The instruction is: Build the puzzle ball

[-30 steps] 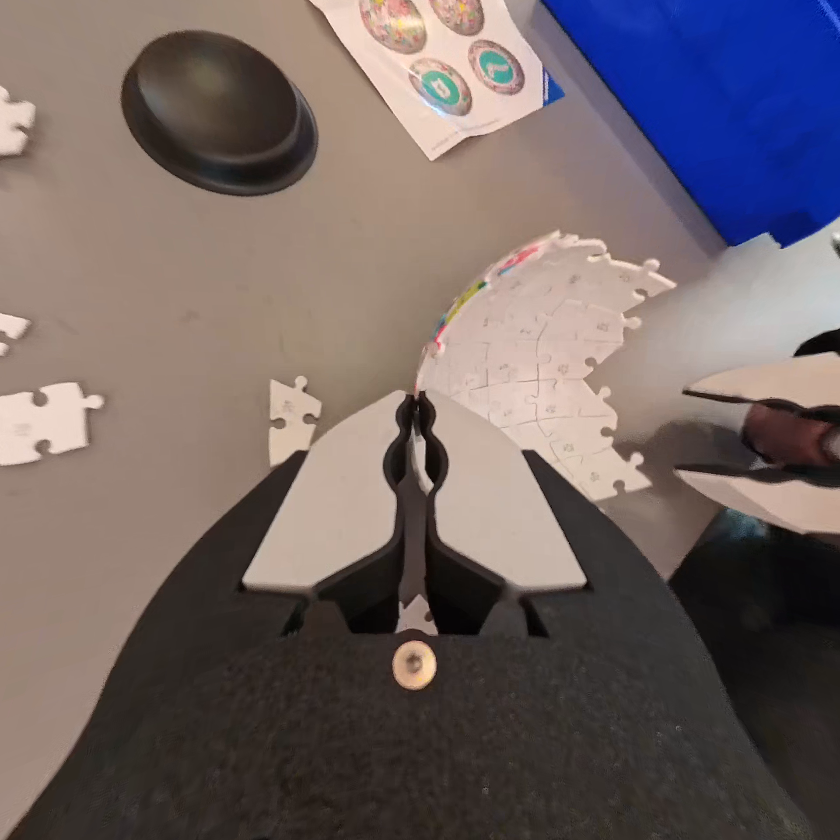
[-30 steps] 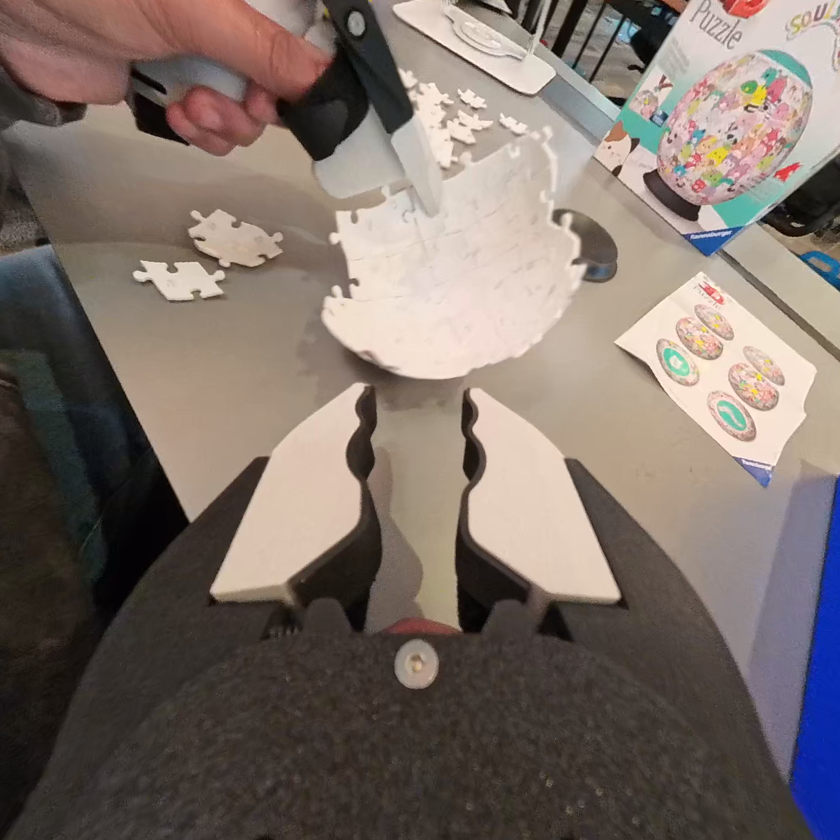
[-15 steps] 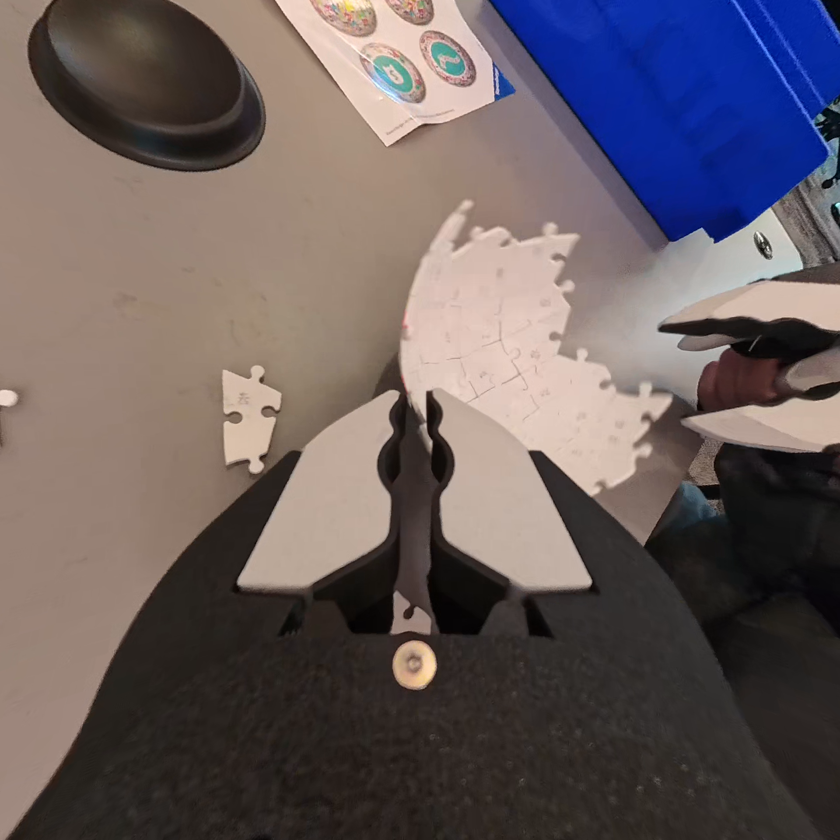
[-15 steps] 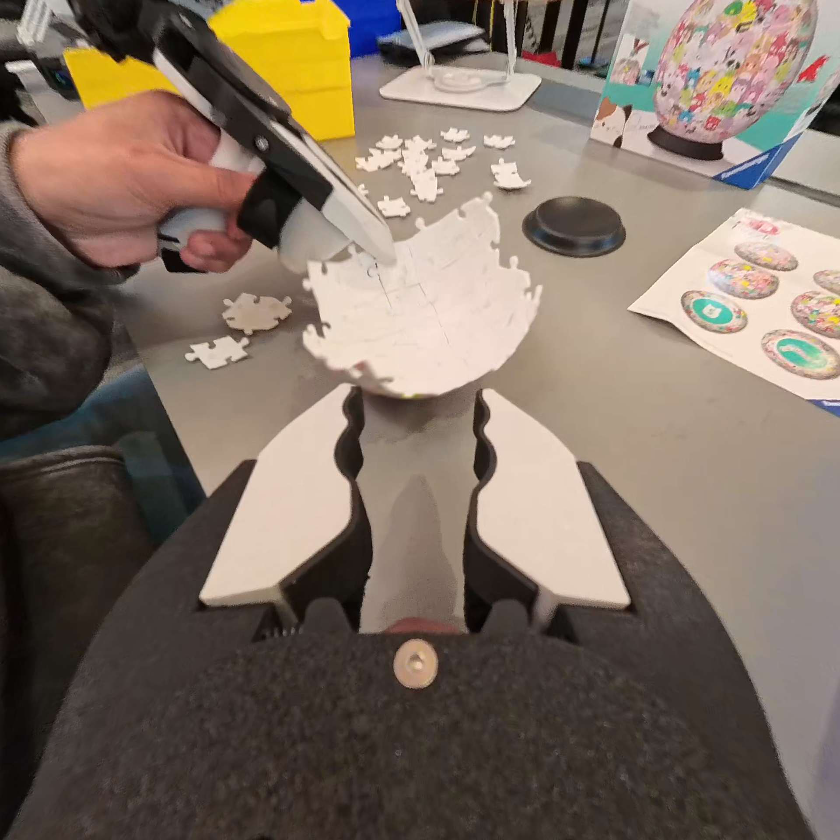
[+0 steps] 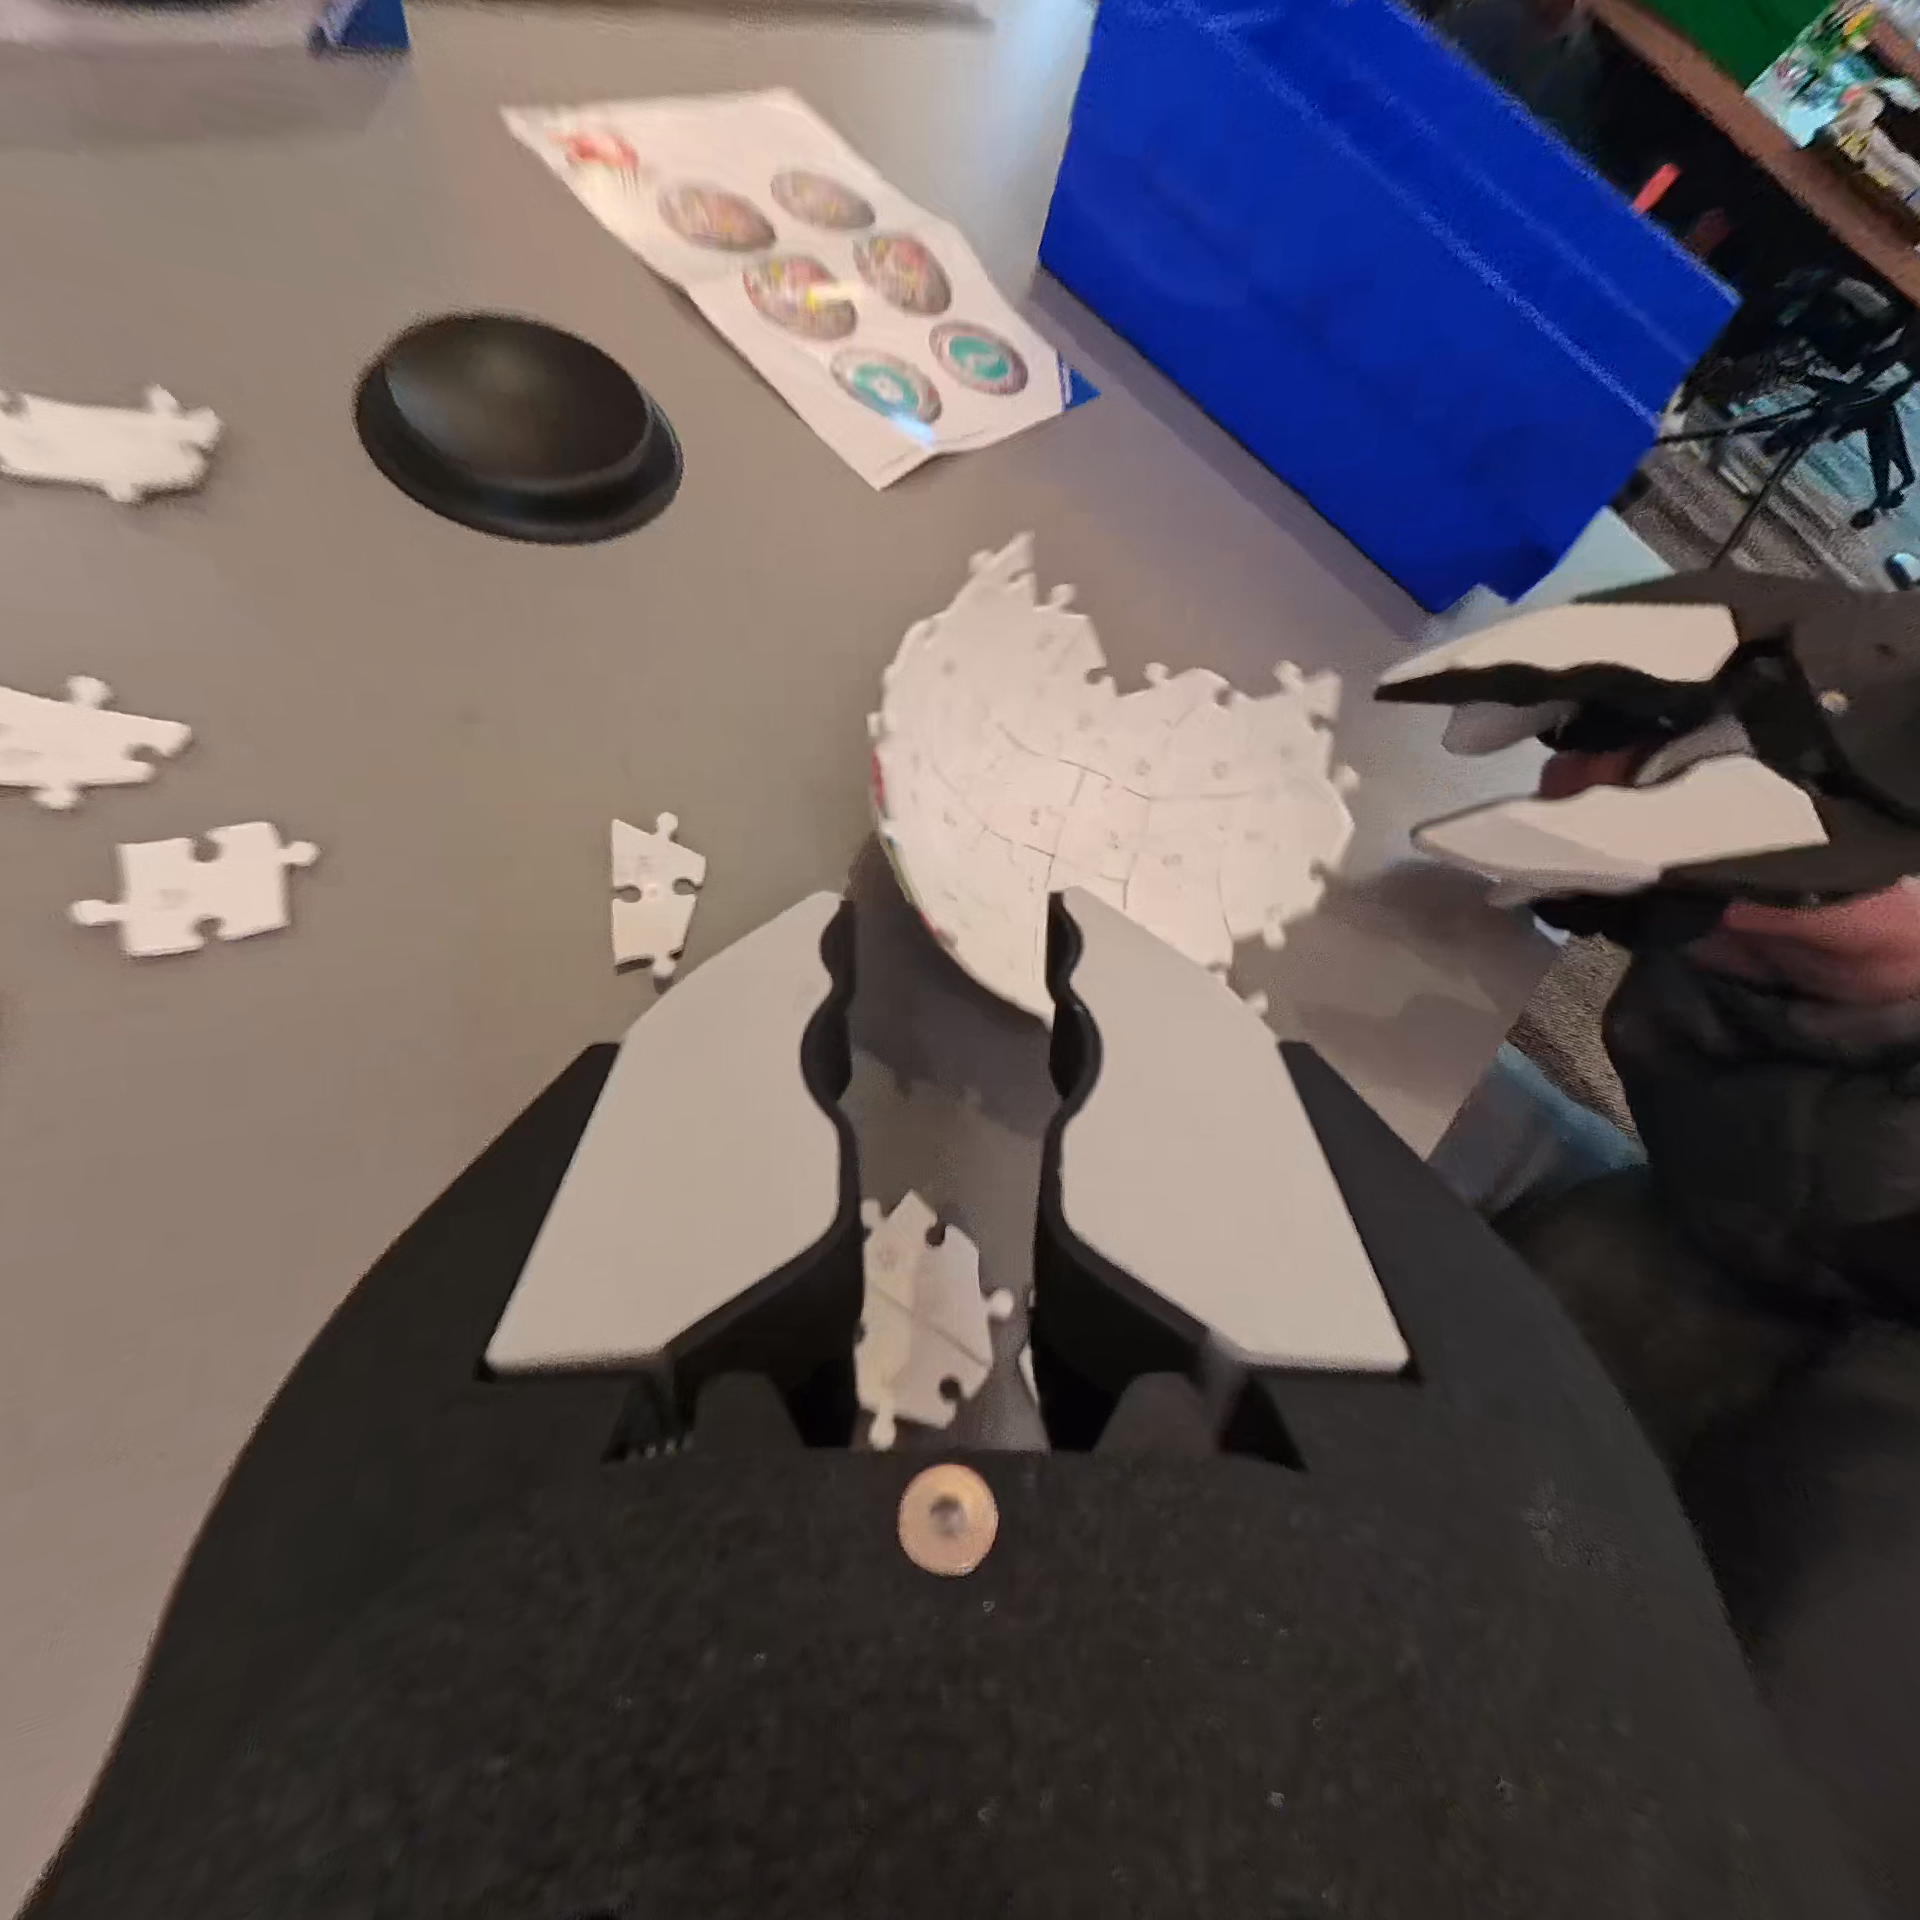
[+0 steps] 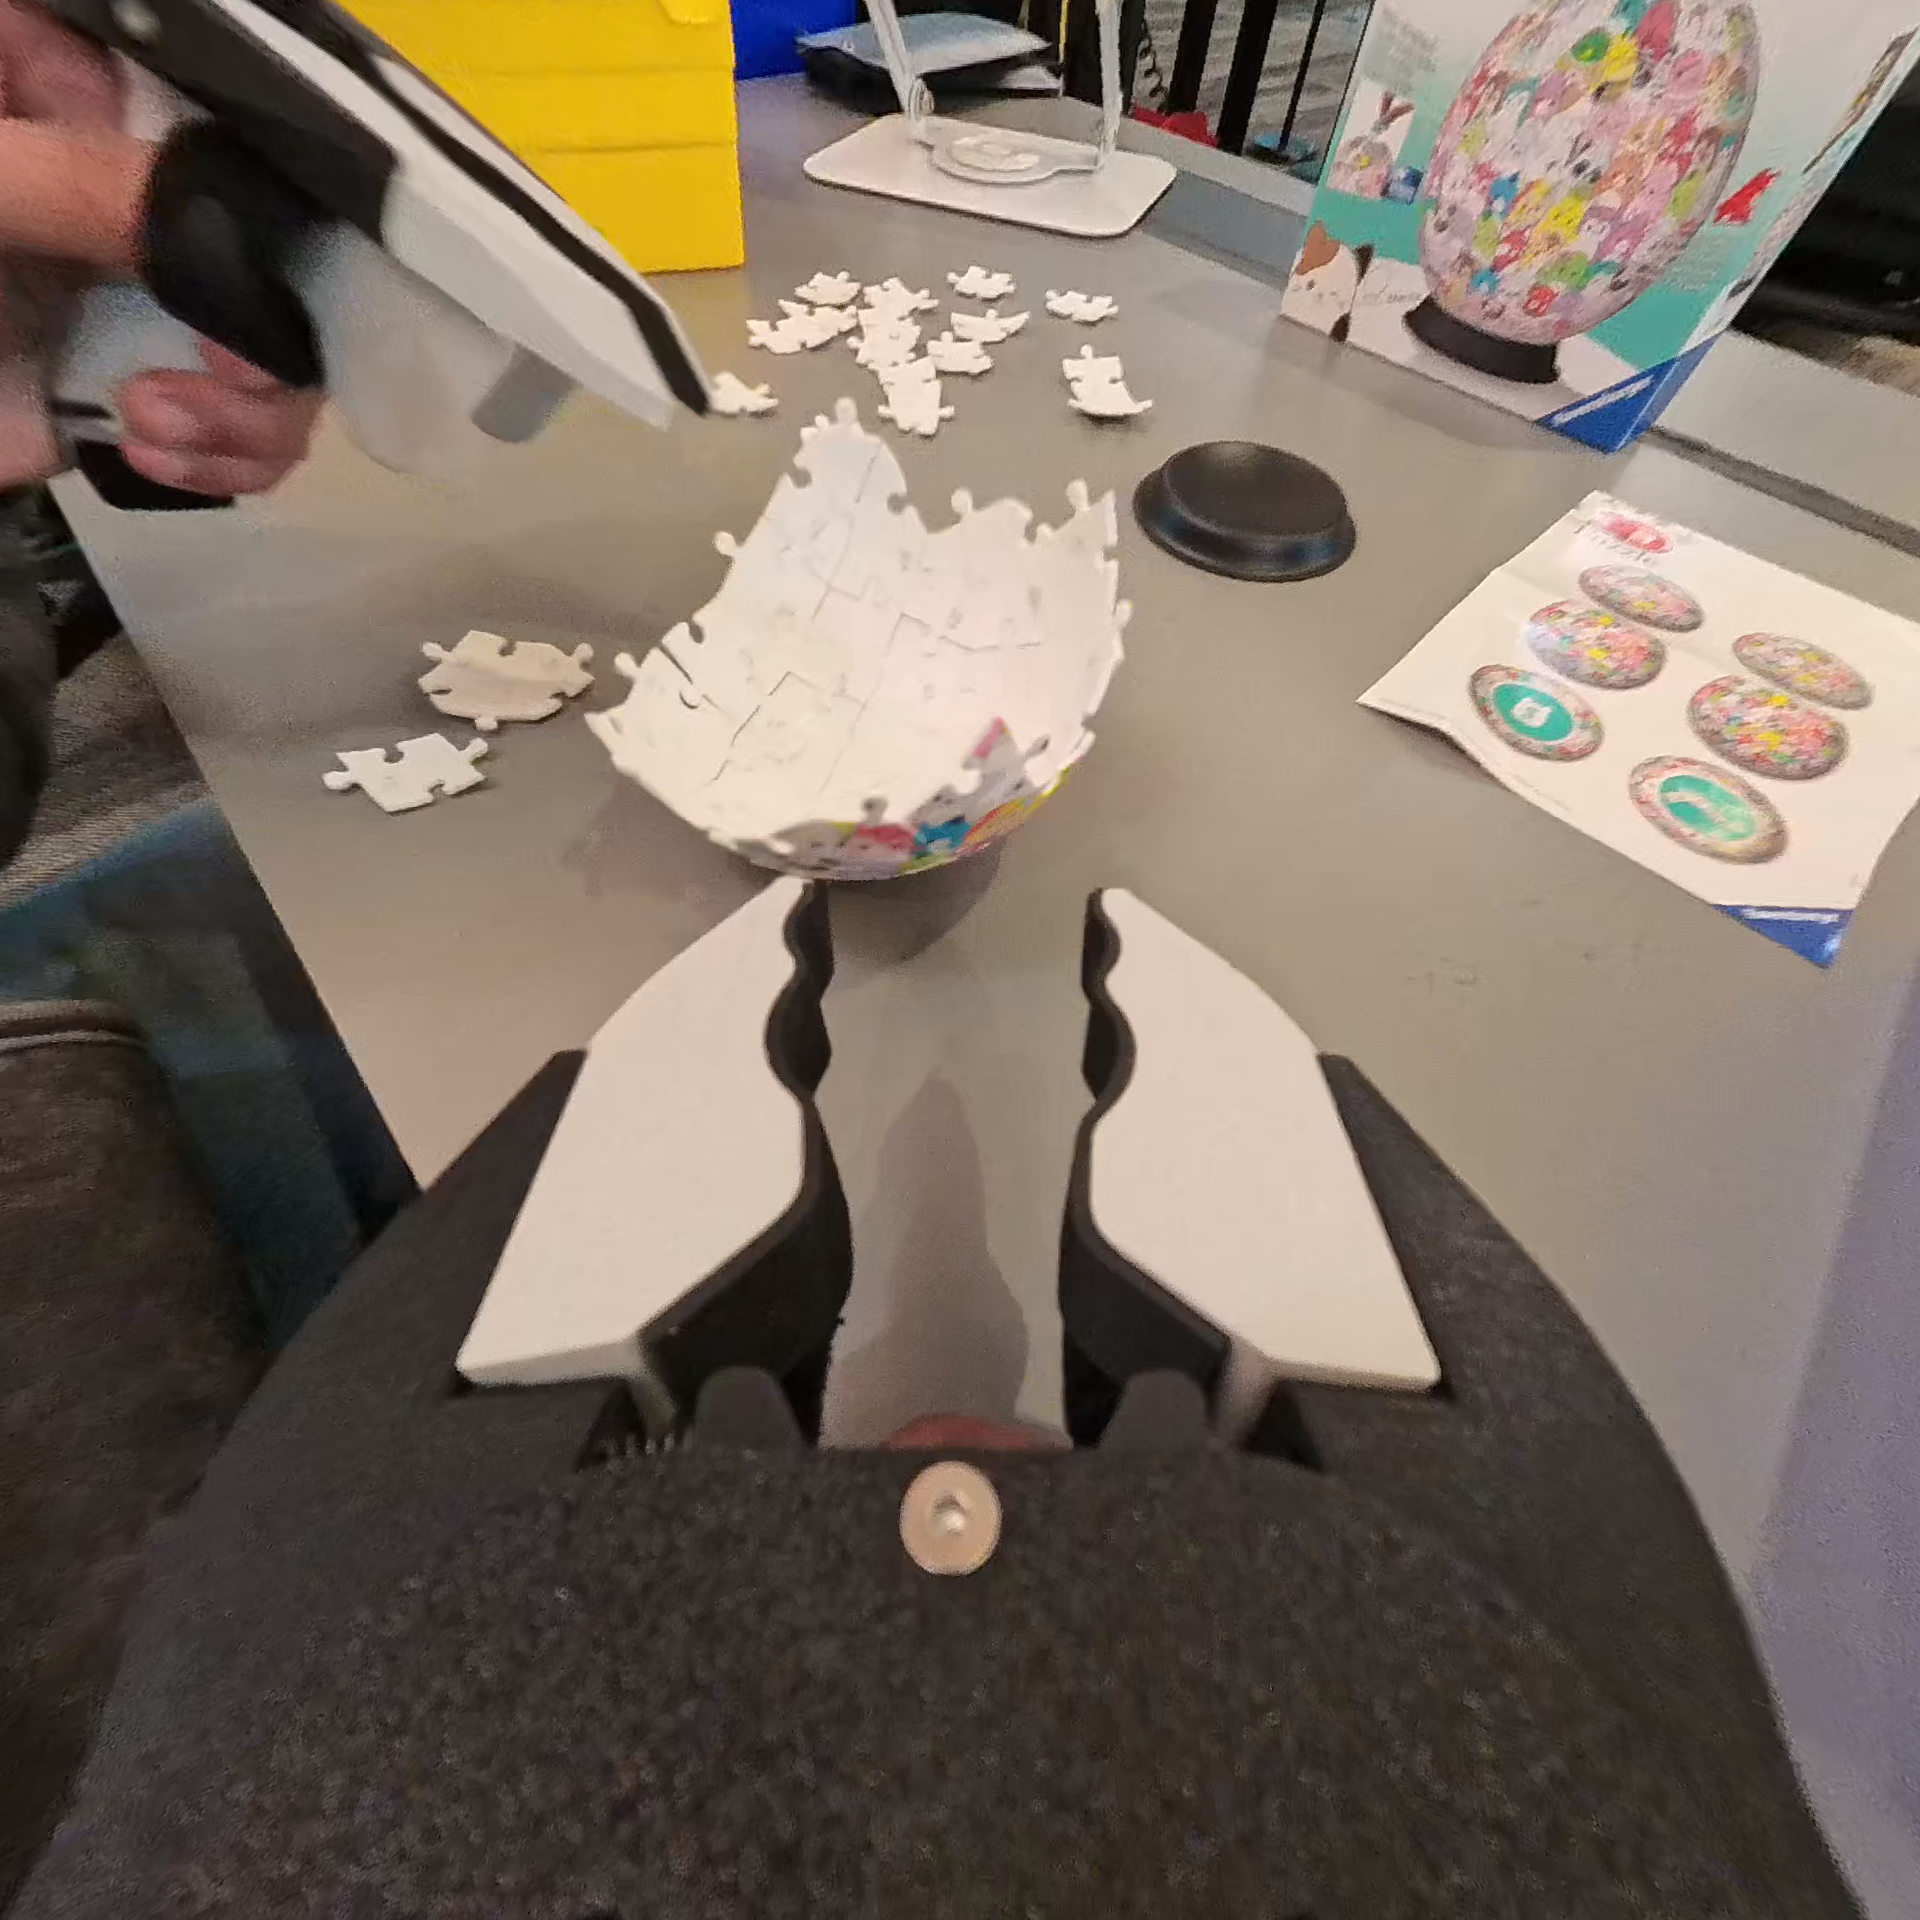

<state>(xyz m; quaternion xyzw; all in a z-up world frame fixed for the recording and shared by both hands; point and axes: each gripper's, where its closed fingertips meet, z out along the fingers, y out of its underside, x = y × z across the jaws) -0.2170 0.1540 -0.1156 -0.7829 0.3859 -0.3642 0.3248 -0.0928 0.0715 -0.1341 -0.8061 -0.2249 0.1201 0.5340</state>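
**Half-built shell on the table, both my grippers off it**

My left gripper (image 5: 948, 925) has its jaws spread apart with nothing between the tips; it hangs above the near rim of the puzzle shell (image 5: 1101, 790) without touching it. My right gripper (image 6: 951, 914) is spread just as wide and empty, low over the grey table (image 6: 1403, 1039) just short of the shell.

The shell (image 6: 862, 686) sits on the table like a bowl, white inside facing up, jagged knobbed rim all round. Only the right wrist view shows its printed colourful outside, low on the near edge. That view also shows things the left one misses: a yellow bin (image 6: 613, 114) at the far left, a clear stand on a white base (image 6: 997, 171), the puzzle box (image 6: 1558, 197) standing at the far right, and a scatter of loose pieces (image 6: 914, 332) beyond the shell. What the yellow bin holds I cannot tell.

Only the left wrist view shows a small joined cluster of pieces (image 5: 925, 1320) lying under my left gripper, seen through the gap between its fingers, and a blue bin (image 5: 1351, 270) past the shell, its contents out of sight.

Both views show the black round stand (image 5: 514, 431) and the instruction sheet (image 5: 810, 270) well apart from the shell.
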